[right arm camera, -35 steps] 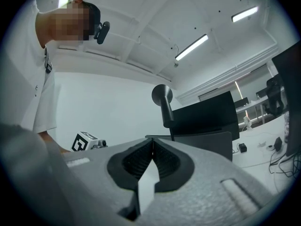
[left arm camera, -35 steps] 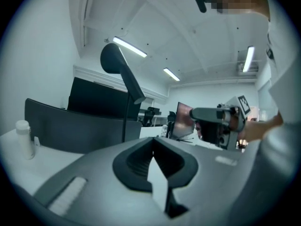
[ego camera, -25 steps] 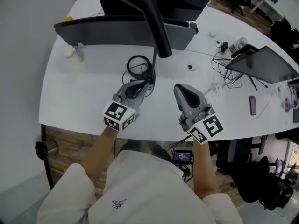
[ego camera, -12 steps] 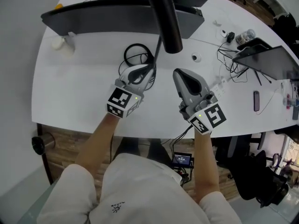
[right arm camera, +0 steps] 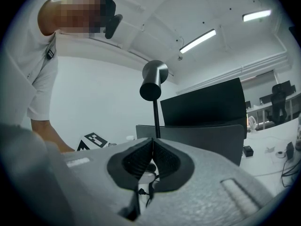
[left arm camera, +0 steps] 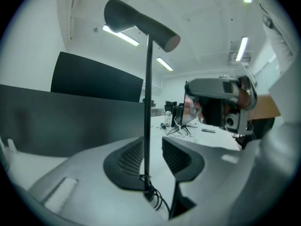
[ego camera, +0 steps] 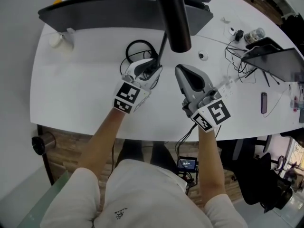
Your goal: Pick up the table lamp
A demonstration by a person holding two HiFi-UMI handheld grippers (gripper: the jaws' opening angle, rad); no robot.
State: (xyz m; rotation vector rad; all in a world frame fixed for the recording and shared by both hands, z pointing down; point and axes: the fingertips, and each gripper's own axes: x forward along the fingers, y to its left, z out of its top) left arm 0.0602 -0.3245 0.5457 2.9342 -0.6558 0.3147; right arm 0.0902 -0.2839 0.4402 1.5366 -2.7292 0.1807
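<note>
The table lamp has a black tube head [ego camera: 176, 18] on a thin black pole [ego camera: 162, 49] and stands on the white table [ego camera: 80, 89]. In the left gripper view the pole [left arm camera: 148, 102] rises between the pads of my left gripper [left arm camera: 153, 157], close to the left pad, with the lamp head [left arm camera: 141, 25] above. These jaws have just been opening, stand open, and do not press on the pole. My left gripper [ego camera: 151, 70] sits at the pole's foot. My right gripper [ego camera: 183, 72] is shut and empty just right of it; its own view shows the pole [right arm camera: 155, 117] beyond its shut tips [right arm camera: 152, 147].
A coil of black cable [ego camera: 138, 51] lies at the lamp's foot. Dark monitors [ego camera: 118, 13] stand behind. At the right are a laptop [ego camera: 275, 61], tangled wires [ego camera: 237, 75] and a phone [ego camera: 264, 102]. A small white object [ego camera: 56, 41] sits far left.
Both grippers have moved forward over the table toward the lamp's foot. The left jaws went from shut to open around the pole. The right jaws stayed shut.
</note>
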